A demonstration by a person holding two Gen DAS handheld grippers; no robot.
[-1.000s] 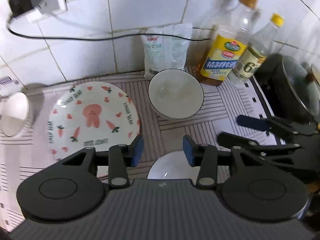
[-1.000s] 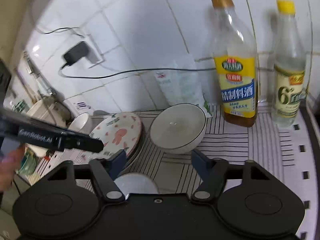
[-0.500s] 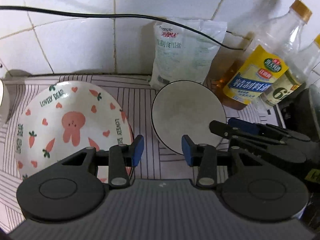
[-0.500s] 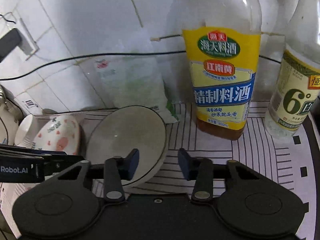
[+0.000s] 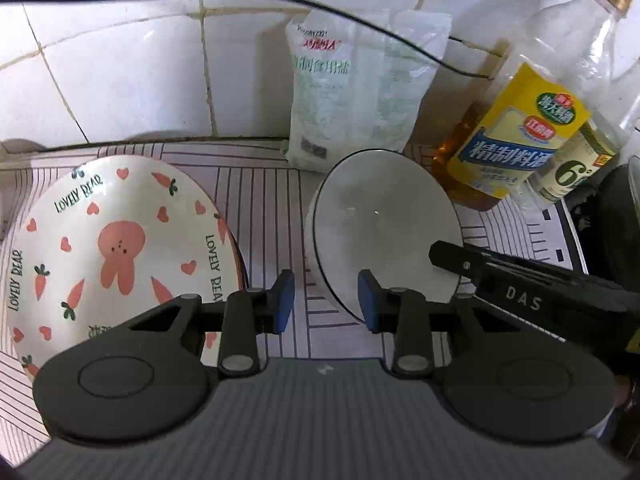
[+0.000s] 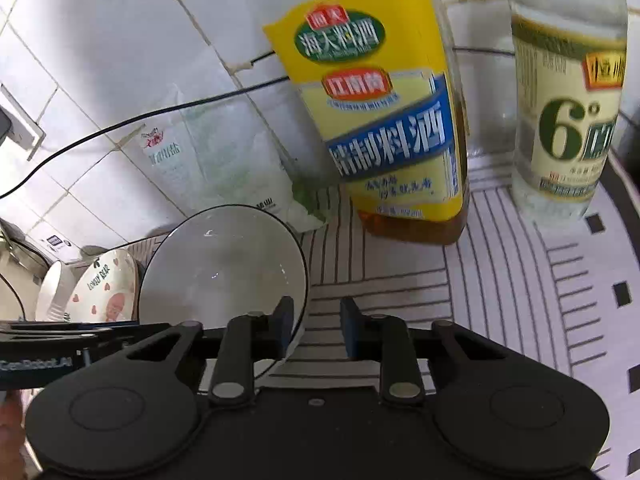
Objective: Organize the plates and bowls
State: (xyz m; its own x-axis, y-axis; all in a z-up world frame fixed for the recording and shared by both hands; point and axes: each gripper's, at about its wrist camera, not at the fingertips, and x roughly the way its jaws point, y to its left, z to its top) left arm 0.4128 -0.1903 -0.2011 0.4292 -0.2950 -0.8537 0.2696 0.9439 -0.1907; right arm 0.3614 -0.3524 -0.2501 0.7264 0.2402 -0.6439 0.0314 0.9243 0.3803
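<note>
At the left of my left-wrist view lies the bunny plate (image 5: 120, 248). At centre, my left gripper (image 5: 326, 306) hangs released, its jaws straddling the near-left rim of the white bowl (image 5: 384, 236). In my right-wrist view, my right gripper (image 6: 314, 326) is spread too, straddling the bowl's right rim, one finger (image 6: 283, 322) inside, so either could clamp.

The left wrist view looks forward and down along its tongs (image 5: 326, 300) onto the tabletop (image 5: 264, 184), facing the tiled wall (image 5: 120, 72), close above the white bowl (image 5: 384, 228); the right wrist view sits lower and nearer, facing the yellow-labelled bottle (image 6: 384, 120) from the bowl's (image 6: 224, 268) right. Both views share the bowl, the rabbit plate (image 5: 116, 248) (image 6: 106, 296), the salt bag (image 5: 360, 88) (image 6: 216, 172) and both bottles.
</note>
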